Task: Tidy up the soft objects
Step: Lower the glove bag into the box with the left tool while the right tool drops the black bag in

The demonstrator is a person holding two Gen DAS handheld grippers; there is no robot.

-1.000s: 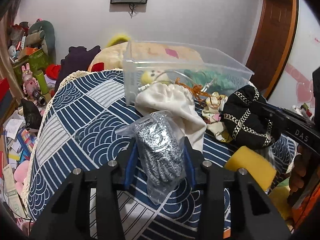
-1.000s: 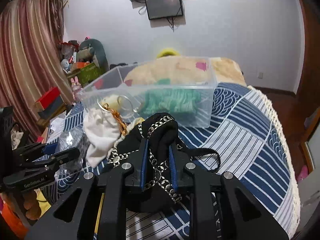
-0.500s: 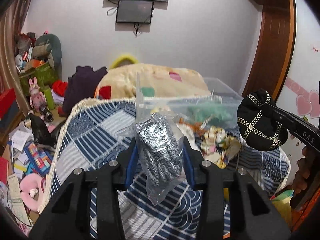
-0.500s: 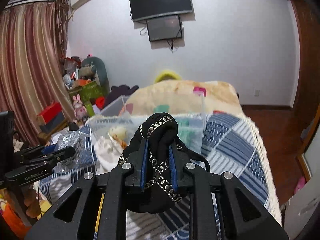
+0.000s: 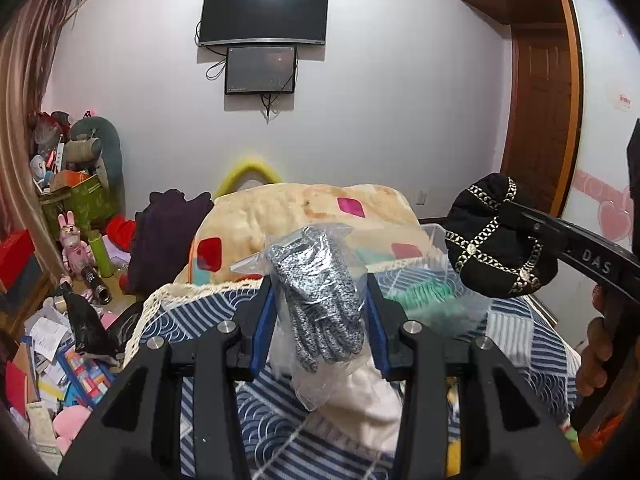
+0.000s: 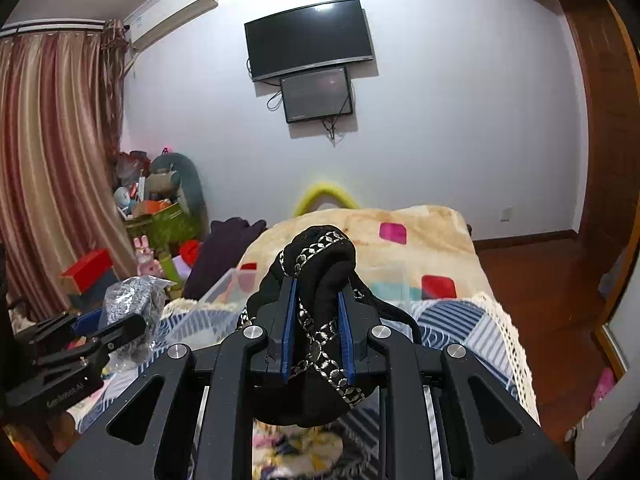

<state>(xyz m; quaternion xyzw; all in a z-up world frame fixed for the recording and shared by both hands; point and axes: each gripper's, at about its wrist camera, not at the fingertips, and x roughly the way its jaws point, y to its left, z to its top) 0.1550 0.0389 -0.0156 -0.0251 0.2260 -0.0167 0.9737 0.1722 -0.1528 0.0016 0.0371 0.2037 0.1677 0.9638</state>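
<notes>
Bedroom with a pale wall, a dark television (image 5: pixel 264 14) mounted high on it and a smaller screen (image 5: pixel 261 70) just under that. Striped curtain (image 6: pixel 52 168) down the left side, wooden door (image 5: pixel 540 120) on the right. Cluttered corner at far left with a green box (image 5: pixel 80 200), a pink rabbit toy (image 5: pixel 72 246) and loose papers on the floor.

Bed below, spread with a blue and white patterned cover (image 5: pixel 192 320) edged in cream lace; a cream blanket (image 5: pixel 304 208) with red, pink and teal patches heaped at the far end, a dark purple garment (image 5: pixel 168 236) to its left.

Left gripper (image 5: pixel 320 312) clenched on a bag of gloves (image 5: pixel 320 300): grey knitted gloves in clear plastic, pinched between the blue pads, raised above the cover, the loose end of the bag hanging toward the near side. White cloth pouch (image 5: pixel 372 400) lying on the cover beneath it.

Right gripper (image 6: pixel 318 320) clamped on a black hat (image 6: pixel 316 280) trimmed with pale chain-pattern braid, also lifted off the bed; seen from the left camera, the hat sits at the right, well apart from the gloves and at about the same height.

Clear plastic bin (image 5: pixel 440 248) on the bed past the grippers, between them and the blanket, with something green (image 5: pixel 420 296) inside. Contents otherwise hard to make out through the blur.
</notes>
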